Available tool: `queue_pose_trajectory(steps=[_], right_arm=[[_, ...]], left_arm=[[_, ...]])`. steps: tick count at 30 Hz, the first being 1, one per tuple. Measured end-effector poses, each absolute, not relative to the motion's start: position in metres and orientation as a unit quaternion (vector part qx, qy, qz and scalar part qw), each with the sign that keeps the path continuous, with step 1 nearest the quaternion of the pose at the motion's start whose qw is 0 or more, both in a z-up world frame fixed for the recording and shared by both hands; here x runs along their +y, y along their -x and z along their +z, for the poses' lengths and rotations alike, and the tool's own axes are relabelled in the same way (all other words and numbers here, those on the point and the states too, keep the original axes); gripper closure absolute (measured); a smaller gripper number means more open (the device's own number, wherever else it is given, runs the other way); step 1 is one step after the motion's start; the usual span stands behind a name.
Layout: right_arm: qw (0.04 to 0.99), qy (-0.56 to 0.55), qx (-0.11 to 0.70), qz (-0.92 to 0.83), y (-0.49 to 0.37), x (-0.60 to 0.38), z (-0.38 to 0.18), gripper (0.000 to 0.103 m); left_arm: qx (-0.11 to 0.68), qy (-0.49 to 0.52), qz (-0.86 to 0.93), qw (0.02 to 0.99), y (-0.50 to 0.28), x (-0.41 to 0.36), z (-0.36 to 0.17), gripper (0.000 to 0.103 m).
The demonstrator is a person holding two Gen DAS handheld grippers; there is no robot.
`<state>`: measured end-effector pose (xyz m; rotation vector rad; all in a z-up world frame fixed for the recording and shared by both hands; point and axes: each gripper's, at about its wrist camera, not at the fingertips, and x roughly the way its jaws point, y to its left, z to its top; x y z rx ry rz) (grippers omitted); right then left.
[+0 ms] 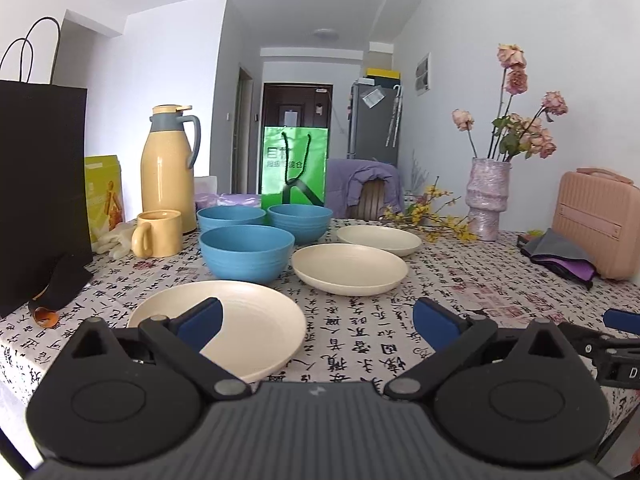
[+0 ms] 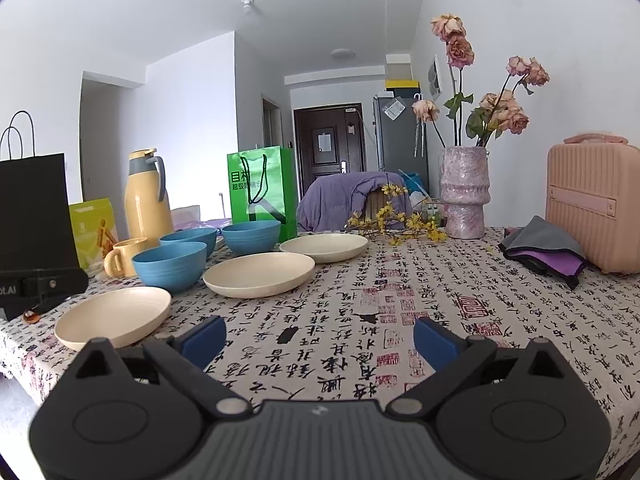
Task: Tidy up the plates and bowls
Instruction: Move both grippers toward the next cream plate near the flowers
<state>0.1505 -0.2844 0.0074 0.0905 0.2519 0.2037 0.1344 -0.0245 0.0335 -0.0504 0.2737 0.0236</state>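
Observation:
Three cream plates lie on the printed tablecloth: a near plate [image 1: 256, 320] [image 2: 114, 314], a middle plate [image 1: 350, 268] [image 2: 260, 274] and a far plate [image 1: 378, 239] [image 2: 324, 247]. Three blue bowls stand behind them: a front bowl [image 1: 246, 252] [image 2: 170, 266] and two further back [image 1: 230, 218] [image 1: 300, 220]. My left gripper [image 1: 318, 322] is open just above the near plate's right half, its left pad over the plate. My right gripper [image 2: 320, 340] is open over bare cloth to the right of the near plate, holding nothing.
A yellow mug [image 1: 158, 233], yellow thermos [image 1: 168, 164] and black paper bag [image 1: 40, 184] stand at the left. A green bag [image 1: 294, 166] is behind the bowls. A vase of dried roses [image 2: 464, 196], folded cloths [image 2: 544, 250] and a pink case [image 2: 592, 204] sit at the right.

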Motion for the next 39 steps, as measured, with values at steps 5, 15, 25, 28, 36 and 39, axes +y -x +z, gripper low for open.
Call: queue_pose_trajectory(steps=[5,15,25,28,36,39], right_arm=[[0.985,-0.044,0.127,0.107,-0.176,-0.287,0.015,0.002],[0.98,-0.063,0.155,0.111,-0.232,-0.294,0.012,0.002],[0.976,-0.067,0.18,0.105,-0.26,-0.298,0.005,0.002],[0.977,-0.062,0.175,0.101,-0.27,-0.297,0.01,0.002],[0.979,-0.048,0.172,0.095,-0.32,-0.296,0.022,0.002],[0.976,-0.044,0.183,0.107,-0.354,-0.294,0.026,0.003]], left_arm=[[0.143,0.024,0.021,0.989,-0.149,-0.023,0.035,0.0],[0.166,0.014,0.018,0.986,-0.206,-0.033,0.035,0.0],[0.177,0.014,-0.044,0.983,-0.254,-0.06,0.038,0.0],[0.184,0.024,-0.06,0.981,-0.269,-0.063,0.042,0.0],[0.205,0.038,-0.053,0.977,-0.321,-0.052,0.05,0.0],[0.231,0.042,-0.033,0.971,-0.356,-0.047,0.055,0.0]])
